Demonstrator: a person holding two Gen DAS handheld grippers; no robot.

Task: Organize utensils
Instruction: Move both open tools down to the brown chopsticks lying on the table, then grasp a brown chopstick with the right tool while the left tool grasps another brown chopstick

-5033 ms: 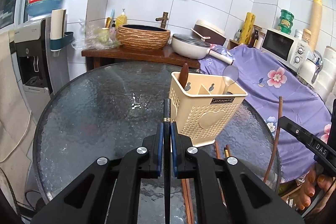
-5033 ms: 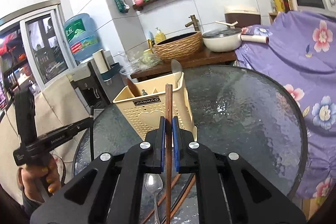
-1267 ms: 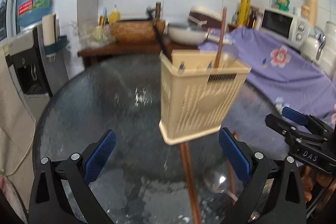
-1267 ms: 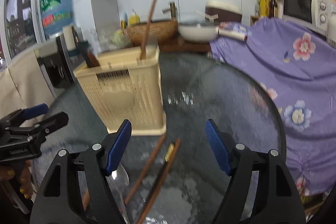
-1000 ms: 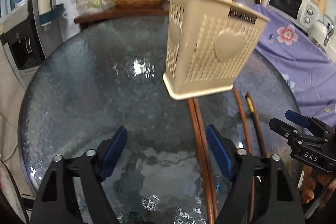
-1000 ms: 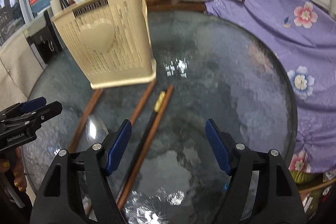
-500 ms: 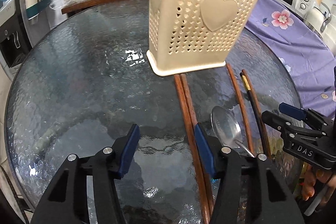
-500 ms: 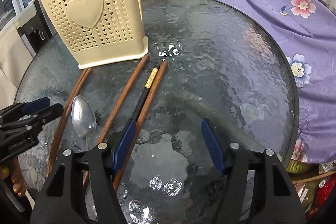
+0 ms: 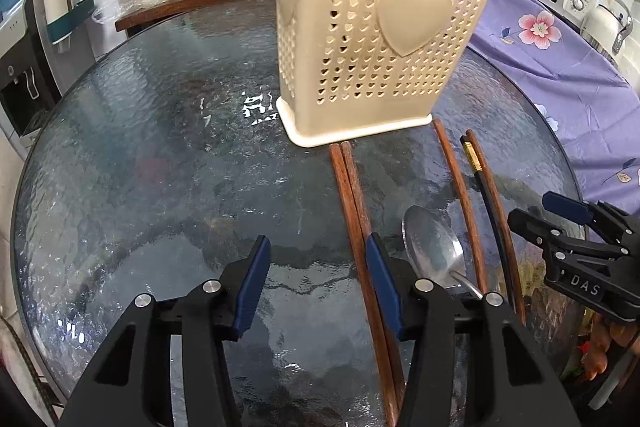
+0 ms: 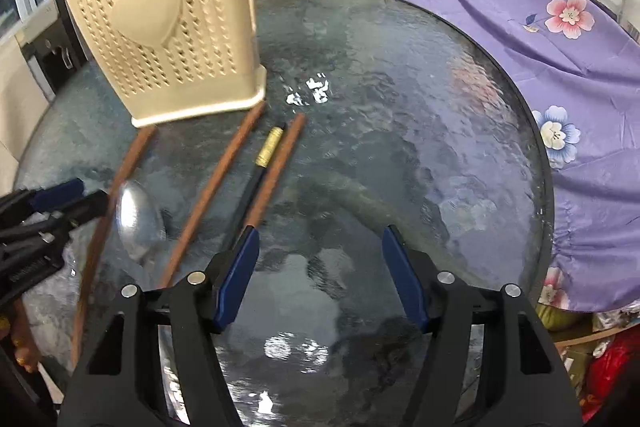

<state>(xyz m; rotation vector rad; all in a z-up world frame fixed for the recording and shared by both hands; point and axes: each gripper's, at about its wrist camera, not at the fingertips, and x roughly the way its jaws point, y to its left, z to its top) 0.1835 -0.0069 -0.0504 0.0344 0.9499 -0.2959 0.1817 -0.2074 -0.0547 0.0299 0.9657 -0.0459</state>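
So you had both claws low over the glass table [image 9: 140,155], near the loose sticks, which looked like the way to reach one next. Your left gripper [image 9: 316,279] was partly wide and its jaws were closing, with only bare glass between them. The pair of brown chopsticks [image 9: 352,203] lay just beside its right pad, not in the gap.

Your right gripper [image 10: 320,267] was partly wide too, with nothing held. The black chopstick with the gold band [image 10: 256,179] and a brown one [image 10: 276,167] ran under its left pad.

All the sticks lay flat and long, with their far ends pointing at the cream basket [image 9: 372,39], which stood upright on the table. The spoon [image 9: 432,247] lay between the sticks with its bowl toward the basket. They were lined up, so I think each one could be lifted alone.
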